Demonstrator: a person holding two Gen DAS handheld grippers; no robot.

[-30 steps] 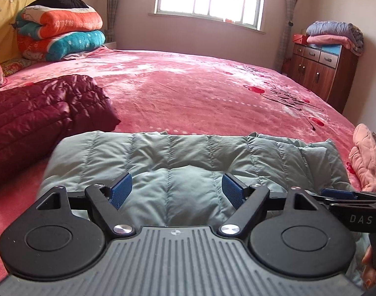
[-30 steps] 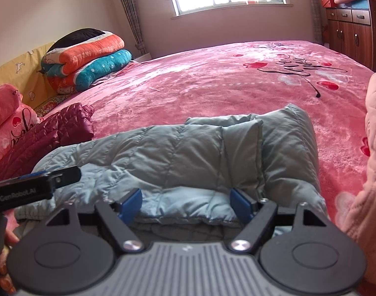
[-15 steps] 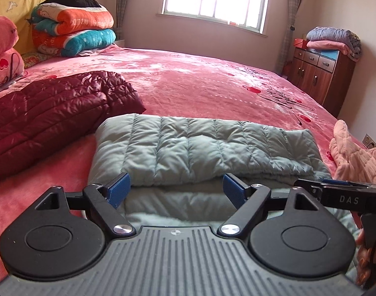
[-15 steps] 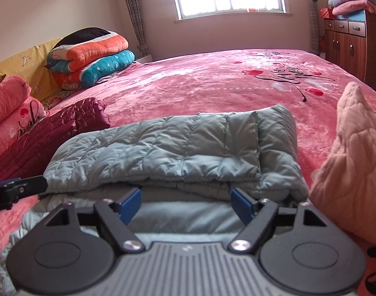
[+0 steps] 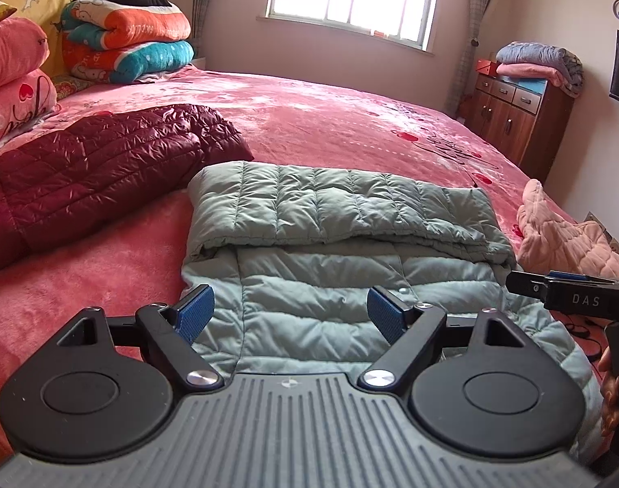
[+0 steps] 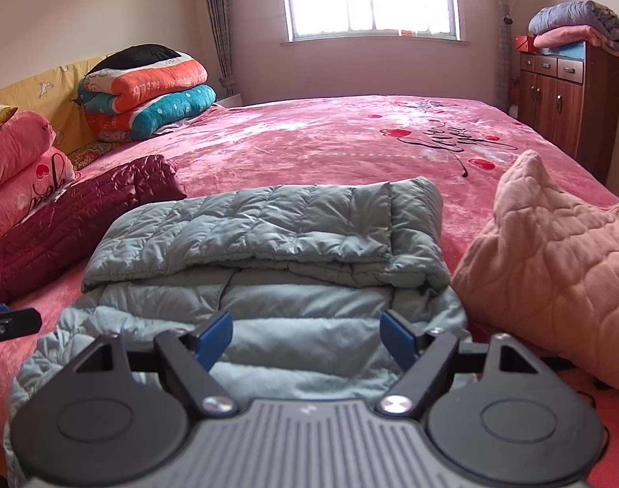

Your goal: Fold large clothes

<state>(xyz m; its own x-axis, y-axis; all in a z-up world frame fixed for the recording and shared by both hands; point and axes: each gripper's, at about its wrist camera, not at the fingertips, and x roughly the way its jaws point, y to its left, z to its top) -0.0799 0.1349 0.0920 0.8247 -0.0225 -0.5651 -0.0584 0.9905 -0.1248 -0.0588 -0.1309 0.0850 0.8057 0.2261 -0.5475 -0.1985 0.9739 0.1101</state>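
A pale green quilted down jacket (image 5: 342, 219) lies on the pink bed, its far part folded back toward me over the near part. It also shows in the right wrist view (image 6: 268, 244). My left gripper (image 5: 291, 315) is open and empty, held above the jacket's near left part. My right gripper (image 6: 307, 335) is open and empty above the near right part. The right gripper's body shows at the right edge of the left wrist view (image 5: 573, 295).
A dark red quilted jacket (image 5: 90, 171) lies left of the green one. A peach quilted garment (image 6: 553, 260) lies to the right. Folded blankets (image 5: 126, 44) and pink pillows (image 5: 12, 77) sit at the headboard. A wooden cabinet (image 5: 516, 114) stands far right.
Both grippers have pulled back toward me and risen, away from the folded edge. More of the jacket's near part now shows below the fold. Both stay open.
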